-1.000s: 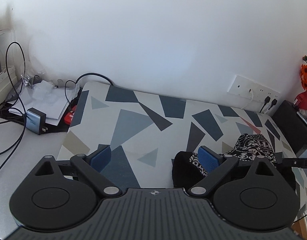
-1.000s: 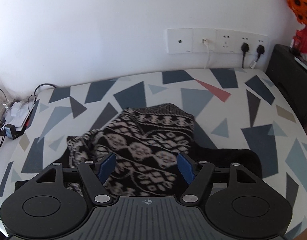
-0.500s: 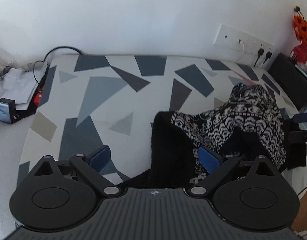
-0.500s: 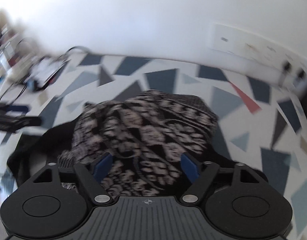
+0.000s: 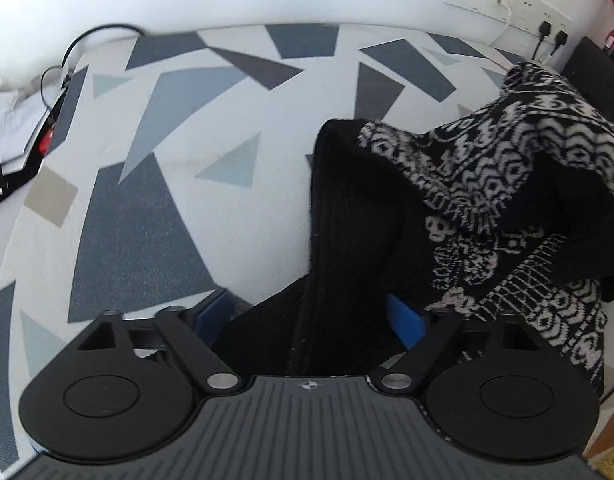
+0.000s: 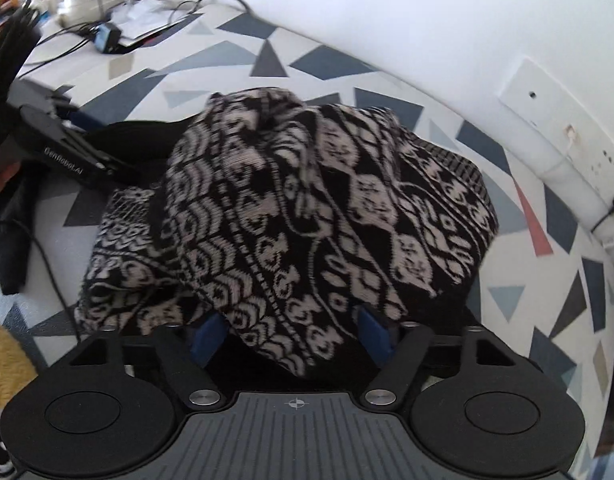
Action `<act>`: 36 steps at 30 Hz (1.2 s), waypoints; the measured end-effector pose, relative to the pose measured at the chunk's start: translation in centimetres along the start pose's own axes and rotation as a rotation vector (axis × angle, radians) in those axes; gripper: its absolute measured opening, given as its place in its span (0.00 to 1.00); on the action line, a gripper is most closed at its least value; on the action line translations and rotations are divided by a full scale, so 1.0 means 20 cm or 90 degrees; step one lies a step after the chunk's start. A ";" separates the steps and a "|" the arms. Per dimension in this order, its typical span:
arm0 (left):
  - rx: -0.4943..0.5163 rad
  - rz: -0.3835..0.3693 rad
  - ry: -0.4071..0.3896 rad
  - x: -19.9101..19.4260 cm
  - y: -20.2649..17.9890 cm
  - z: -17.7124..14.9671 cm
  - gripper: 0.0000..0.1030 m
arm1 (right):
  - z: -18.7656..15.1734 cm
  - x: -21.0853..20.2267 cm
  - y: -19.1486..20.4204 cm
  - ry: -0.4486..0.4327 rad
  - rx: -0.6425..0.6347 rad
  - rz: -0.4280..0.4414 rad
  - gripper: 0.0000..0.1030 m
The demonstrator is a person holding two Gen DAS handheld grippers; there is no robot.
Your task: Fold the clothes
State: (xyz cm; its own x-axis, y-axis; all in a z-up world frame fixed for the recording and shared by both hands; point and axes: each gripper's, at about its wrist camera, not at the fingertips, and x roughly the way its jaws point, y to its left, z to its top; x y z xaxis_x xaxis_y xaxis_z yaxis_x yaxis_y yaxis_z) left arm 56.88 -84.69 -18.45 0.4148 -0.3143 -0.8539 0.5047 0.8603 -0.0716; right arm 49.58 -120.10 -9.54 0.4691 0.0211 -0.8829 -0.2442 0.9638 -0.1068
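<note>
Both tongs just been closing: left tongs [image 5: 311, 320] around the sweater's [image 6: 307, 200] black edge, right tongs [image 6: 293, 334] around its patterned fold; can't tell if either grips yet.

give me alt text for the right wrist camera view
The right gripper straddles the near edge of a crumpled black-and-white patterned sweater on a triangle-print tabletop. The left gripper reaches its far left side.

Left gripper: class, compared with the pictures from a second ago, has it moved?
Yes. The left gripper has come down and rightward over the patterned tablecloth; its jaws, just closing, now straddle the black-and-white knitted sweater, which earlier lay ahead by its right finger.
</note>
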 end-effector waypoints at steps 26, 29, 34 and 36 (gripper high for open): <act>-0.100 0.030 -0.246 -0.63 0.33 0.27 0.10 | 0.45 -0.44 -0.75 -0.323 0.328 -0.128 0.03; -0.086 0.066 -0.269 -0.58 0.34 0.45 0.10 | 0.66 -0.34 -0.88 -0.338 0.323 -0.133 0.03; -0.089 0.137 -0.261 -0.37 0.34 0.71 0.23 | 0.98 -0.11 -1.10 -0.362 0.337 -0.168 0.04; -0.076 0.154 -0.243 -0.29 0.32 0.75 0.40 | 1.04 0.01 -1.17 -0.338 0.348 -0.181 0.26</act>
State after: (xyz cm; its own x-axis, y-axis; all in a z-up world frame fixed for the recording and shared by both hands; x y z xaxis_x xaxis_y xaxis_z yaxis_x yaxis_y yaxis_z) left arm 69.04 -83.44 -6.19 0.7705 -0.2047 -0.6037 0.2777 0.9602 0.0287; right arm 73.05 -137.12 2.31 0.8244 -0.2531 -0.5062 0.3296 0.9418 0.0658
